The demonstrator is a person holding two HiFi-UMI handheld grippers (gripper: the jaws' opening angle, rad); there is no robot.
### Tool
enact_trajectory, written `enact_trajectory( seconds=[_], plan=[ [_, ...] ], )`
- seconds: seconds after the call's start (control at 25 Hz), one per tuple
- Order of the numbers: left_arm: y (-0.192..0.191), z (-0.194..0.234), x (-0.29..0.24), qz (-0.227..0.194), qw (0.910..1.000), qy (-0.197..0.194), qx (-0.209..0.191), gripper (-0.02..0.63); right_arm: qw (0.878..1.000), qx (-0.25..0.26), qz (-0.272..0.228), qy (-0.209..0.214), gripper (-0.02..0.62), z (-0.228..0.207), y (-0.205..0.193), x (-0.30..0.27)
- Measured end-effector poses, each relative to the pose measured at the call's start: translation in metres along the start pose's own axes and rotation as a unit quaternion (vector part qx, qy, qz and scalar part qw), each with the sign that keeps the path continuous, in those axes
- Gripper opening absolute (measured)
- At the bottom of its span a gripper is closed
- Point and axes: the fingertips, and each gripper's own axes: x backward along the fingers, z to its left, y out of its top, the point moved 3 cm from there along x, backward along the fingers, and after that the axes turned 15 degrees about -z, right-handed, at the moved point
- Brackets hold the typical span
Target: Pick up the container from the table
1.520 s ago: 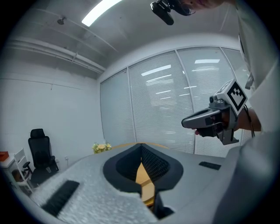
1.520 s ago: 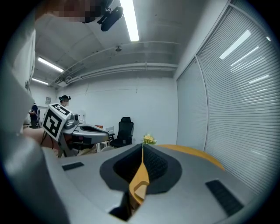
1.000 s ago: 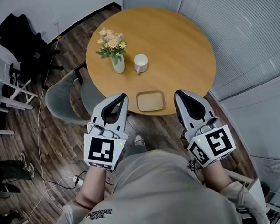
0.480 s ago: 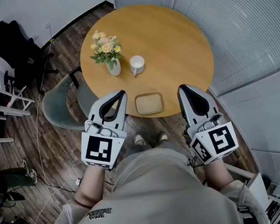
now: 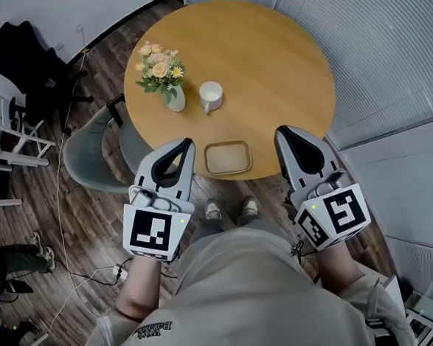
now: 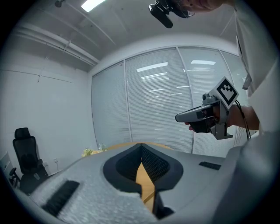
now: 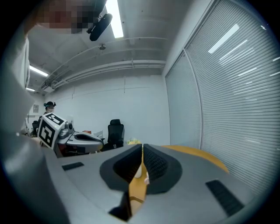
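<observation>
Broadly, the round wooden table [image 5: 268,61] fills the top of the head view. 2 grippers hover off its near edge — left gripper [image 5: 187,143] at 7 o'clock, right gripper [image 5: 279,132] at 5 — each with jaws pressed together on nothing. Between them, at the table's 6 o'clock rim, lies the shallow tan container [image 5: 228,158], untouched. A flower vase [image 5: 173,98] stands at 9 o'clock, with a white mug [image 5: 211,95] just beside it.

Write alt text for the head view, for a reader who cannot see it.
Seen from above, a person holds the left gripper and right gripper, both shut and empty, either side of a shallow tan container at the near edge of a round wooden table. A white mug and a vase of flowers stand farther back.
</observation>
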Motion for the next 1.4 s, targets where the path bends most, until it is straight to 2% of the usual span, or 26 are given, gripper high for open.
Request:
enact_trajectory(
  seconds=[0.36, 0.6, 0.72, 0.84, 1.08, 1.4],
  plan=[
    [-0.012, -0.005, -0.009, 0.015, 0.9998, 0.009, 0.001, 0.021, 1.0, -0.005, 0.008, 0.002, 0.034, -0.013, -0.011, -0.004],
    [-0.027, -0.004, -0.021, 0.027, 0.9996, 0.001, -0.006, 0.021, 0.999, -0.004, 0.038, 0.01, 0.034, -0.019, -0.03, -0.011],
    [-0.036, -0.005, -0.025, 0.04, 0.9992, -0.004, -0.004, 0.021, 0.998, -0.01, 0.062, 0.015, 0.035, -0.02, -0.047, -0.014],
    [-0.048, -0.005, -0.029, 0.052, 0.9986, -0.008, 0.002, 0.021, 0.996, -0.016, 0.086, 0.019, 0.083, -0.021, -0.064, -0.017],
    [-0.078, -0.003, -0.033, 0.085, 0.9962, -0.011, 0.015, 0.021, 0.99, -0.029, 0.135, 0.02, 0.087, -0.025, -0.104, -0.021],
    [-0.129, 0.0, -0.043, 0.124, 0.9913, -0.019, 0.037, 0.021, 0.977, -0.05, 0.208, 0.024, 0.089, -0.031, -0.18, -0.026]
  ],
)
